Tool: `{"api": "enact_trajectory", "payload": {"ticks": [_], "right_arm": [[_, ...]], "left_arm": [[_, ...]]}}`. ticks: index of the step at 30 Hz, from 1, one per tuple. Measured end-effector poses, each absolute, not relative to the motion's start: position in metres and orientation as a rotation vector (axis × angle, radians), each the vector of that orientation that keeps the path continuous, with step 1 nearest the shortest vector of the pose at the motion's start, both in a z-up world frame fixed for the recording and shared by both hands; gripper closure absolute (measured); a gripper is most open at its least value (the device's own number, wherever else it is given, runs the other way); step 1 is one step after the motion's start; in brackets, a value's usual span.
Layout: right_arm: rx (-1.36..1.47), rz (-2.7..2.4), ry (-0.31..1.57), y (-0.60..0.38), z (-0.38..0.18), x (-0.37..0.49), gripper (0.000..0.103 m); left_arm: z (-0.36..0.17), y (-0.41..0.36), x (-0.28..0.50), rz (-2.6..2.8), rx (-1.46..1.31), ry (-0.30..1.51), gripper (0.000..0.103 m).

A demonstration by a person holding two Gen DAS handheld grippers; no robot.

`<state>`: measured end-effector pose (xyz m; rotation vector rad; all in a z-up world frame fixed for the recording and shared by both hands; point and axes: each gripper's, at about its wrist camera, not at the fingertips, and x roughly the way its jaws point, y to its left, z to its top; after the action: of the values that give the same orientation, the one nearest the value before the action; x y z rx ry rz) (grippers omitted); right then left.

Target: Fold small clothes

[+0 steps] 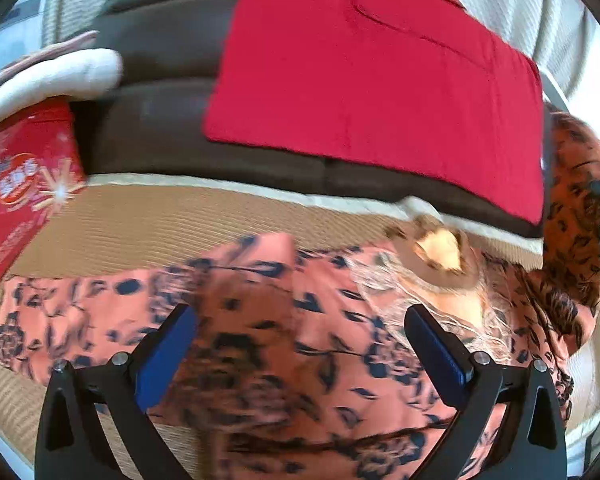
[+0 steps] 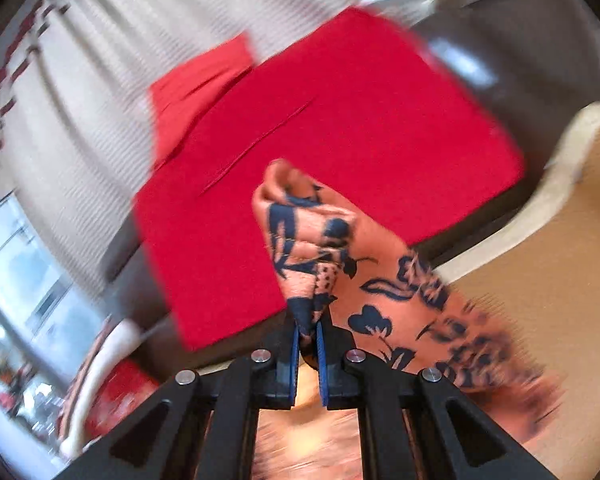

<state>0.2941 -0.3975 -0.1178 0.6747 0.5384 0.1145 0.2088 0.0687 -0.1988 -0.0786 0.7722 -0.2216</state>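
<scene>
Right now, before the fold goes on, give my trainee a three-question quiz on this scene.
1. True or false: the right tongs are shut on the orange floral garment.
2. Which colour is the folded cloth lying on the dark sofa behind the garment? A) blue B) red C) green
3. Fill in: the left tongs stand ____ above the garment spread on the tan mat.

Key: 1 true; 2 B; 3 open.
</scene>
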Motion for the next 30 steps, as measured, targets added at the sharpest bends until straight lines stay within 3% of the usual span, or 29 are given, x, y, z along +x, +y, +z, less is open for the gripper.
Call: {"api": "enact_trajectory", "payload": {"ticks": [4,11,16,18,20,22,27,30], "right_arm": [[0.706,0.238,0.661,-0.315,-0.160,0.343,0.091],[0.668,0.387,1.029,-0.213,-0.219,0.330,0.088],[0.643,0.264,0.909,-0.283,-0.215,0.281,0.086],[0.695,0.237,0.860,-0.319,-0.207,0.272,0.073],[0.721,0.191,0.796,-0.346,-0.216,0.240,0.025],[0.717,0.177,0.741,-0.354,-0.220,0.223,0.024],[0.616,0.126,1.048,-0.335,-0.270,0.244,0.027],[0.521,0.125,1.023,-0.311,-0.257,0.246,0.028]], "left_arm": [[-0.197,0.109,0.209,-0.185,-0.121,0.746,0.000],[-0.204,0.148,0.214,-0.155,-0.220,0.776,0.000],[-0.206,0.132,0.214,-0.216,-0.217,0.784,0.000],[-0.204,0.119,0.214,-0.224,-0.178,0.786,0.000],[-0.202,0.111,0.215,-0.189,-0.126,0.790,0.000],[-0.201,0.117,0.216,-0.157,-0.129,0.796,0.000],[-0.200,0.171,0.201,-0.016,-0.183,0.801,0.000],[-0.201,0.225,0.188,0.097,-0.272,0.819,0.000]]}}
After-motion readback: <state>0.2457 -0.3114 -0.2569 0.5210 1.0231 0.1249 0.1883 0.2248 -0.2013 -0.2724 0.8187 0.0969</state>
